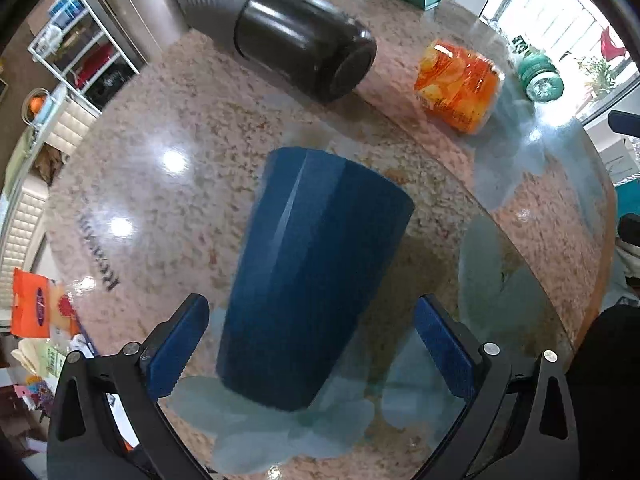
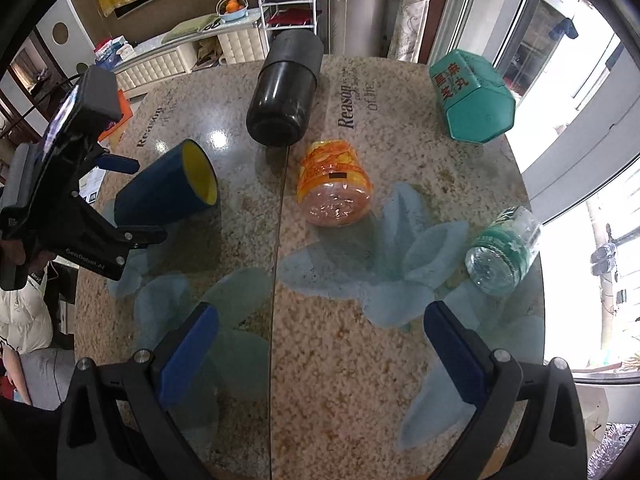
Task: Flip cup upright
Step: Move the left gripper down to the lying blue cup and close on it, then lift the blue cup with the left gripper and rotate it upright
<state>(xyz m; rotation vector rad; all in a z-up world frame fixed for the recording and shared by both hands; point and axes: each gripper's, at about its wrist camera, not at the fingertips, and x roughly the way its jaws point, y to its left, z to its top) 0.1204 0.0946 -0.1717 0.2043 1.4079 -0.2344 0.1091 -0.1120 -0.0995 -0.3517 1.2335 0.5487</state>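
A dark blue cup (image 1: pixel 312 264) with a yellow inside lies on its side on the round stone table (image 1: pixel 168 128). In the right wrist view the cup (image 2: pixel 168 192) shows its open yellow mouth pointing right. My left gripper (image 1: pixel 312 332) is open, its blue pads on either side of the cup's base end, with gaps on both sides. It shows from the side in the right wrist view (image 2: pixel 120 200). My right gripper (image 2: pixel 320 344) is open and empty, above the table's near part, away from the cup.
A black flask (image 2: pixel 284 96), an orange jar (image 2: pixel 336 184), a green-labelled clear bottle (image 2: pixel 504 252) and a teal box (image 2: pixel 472 96) all lie on the table. The table edge (image 2: pixel 532 240) runs along the right, by the windows.
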